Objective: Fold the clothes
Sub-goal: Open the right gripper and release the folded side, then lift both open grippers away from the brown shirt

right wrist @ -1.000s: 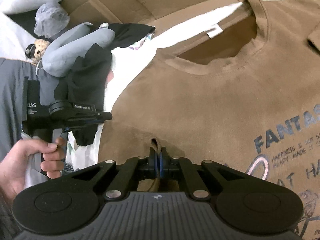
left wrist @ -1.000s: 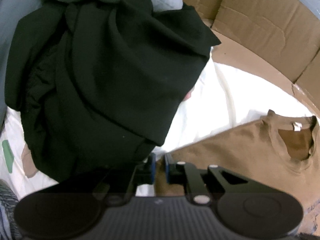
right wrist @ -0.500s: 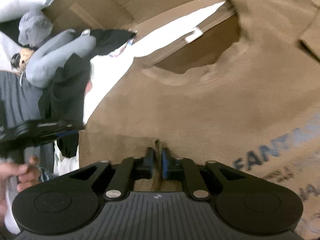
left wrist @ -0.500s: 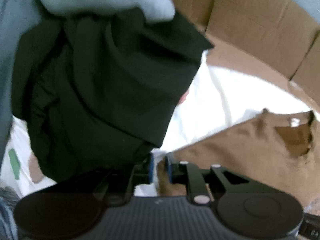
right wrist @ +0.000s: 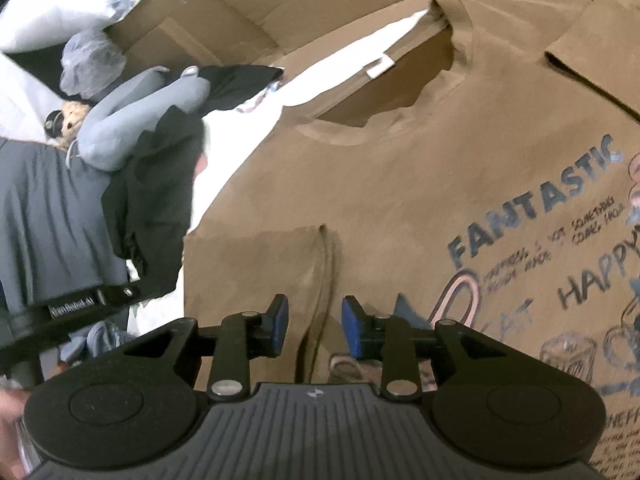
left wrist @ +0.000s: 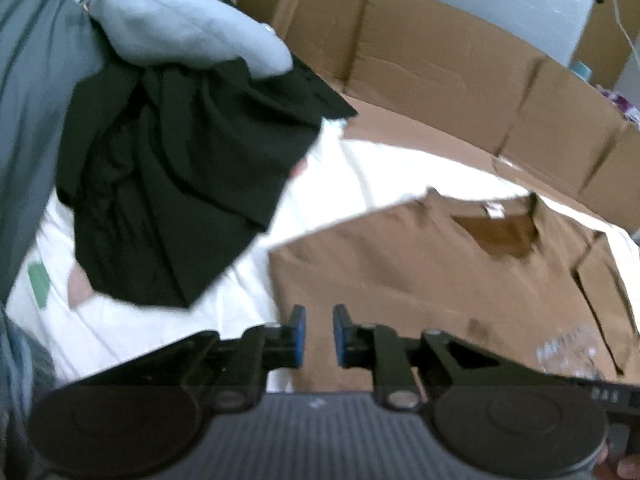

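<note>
shirt: brown cotton t-shirt (right wrist: 400, 184) with the dark "FANTASTIC" print, lying flat on the white sheet (left wrist: 360, 176), left sleeve already folded in over the chest
right gripper (right wrist: 314, 330): blue pads apart, nothing in them, hanging right over that folded sleeve's edge
left gripper (left wrist: 318, 336): open a bit too, empty, above the shirt's left side
pile: crumpled black garment (left wrist: 180, 184) with a grey-blue one (left wrist: 180, 32) on top, just left of the shirt
behind: flattened cardboard boxes (left wrist: 440, 72)
</note>
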The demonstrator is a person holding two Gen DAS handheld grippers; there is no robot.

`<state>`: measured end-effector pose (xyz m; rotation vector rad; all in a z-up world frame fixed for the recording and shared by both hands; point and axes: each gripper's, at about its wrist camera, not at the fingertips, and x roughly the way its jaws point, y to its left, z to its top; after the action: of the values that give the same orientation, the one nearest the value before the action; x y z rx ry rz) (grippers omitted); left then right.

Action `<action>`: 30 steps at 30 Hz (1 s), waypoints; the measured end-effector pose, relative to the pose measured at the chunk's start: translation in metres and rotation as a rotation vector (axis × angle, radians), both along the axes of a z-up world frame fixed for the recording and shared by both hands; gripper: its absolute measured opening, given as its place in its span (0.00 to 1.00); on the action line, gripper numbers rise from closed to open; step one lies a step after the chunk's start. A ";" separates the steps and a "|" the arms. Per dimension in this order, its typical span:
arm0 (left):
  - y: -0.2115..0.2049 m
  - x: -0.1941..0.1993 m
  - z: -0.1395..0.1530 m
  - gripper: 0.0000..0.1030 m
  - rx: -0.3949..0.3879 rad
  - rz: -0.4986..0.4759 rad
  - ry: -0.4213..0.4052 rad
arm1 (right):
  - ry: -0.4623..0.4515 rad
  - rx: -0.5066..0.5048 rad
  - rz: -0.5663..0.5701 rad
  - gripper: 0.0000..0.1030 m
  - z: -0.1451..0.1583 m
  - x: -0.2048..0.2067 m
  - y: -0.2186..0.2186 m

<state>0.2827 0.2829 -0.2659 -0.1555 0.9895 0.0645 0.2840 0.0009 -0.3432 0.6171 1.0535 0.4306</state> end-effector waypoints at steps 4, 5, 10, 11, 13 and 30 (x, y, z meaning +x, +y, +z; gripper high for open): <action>-0.014 -0.017 -0.012 0.13 0.017 -0.041 0.013 | -0.003 -0.018 0.047 0.31 -0.003 -0.006 0.015; -0.016 -0.023 -0.016 0.13 0.014 -0.055 0.028 | -0.004 -0.023 0.059 0.30 -0.003 -0.007 0.019; -0.015 -0.039 -0.047 0.11 0.008 -0.061 0.107 | -0.007 -0.102 0.101 0.14 -0.014 -0.010 0.029; -0.015 -0.045 -0.047 0.11 0.004 -0.064 0.108 | -0.009 -0.120 0.106 0.09 -0.015 -0.010 0.028; -0.018 -0.053 -0.049 0.12 0.004 -0.077 0.105 | -0.005 -0.145 0.112 0.04 -0.014 -0.011 0.026; -0.048 -0.105 -0.052 0.11 -0.061 -0.110 0.103 | -0.130 -0.143 0.161 0.04 0.005 0.033 0.026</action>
<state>0.1774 0.2346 -0.3182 -0.1545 1.1016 -0.0591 0.3174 0.0264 -0.3386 0.3739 1.0036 0.5239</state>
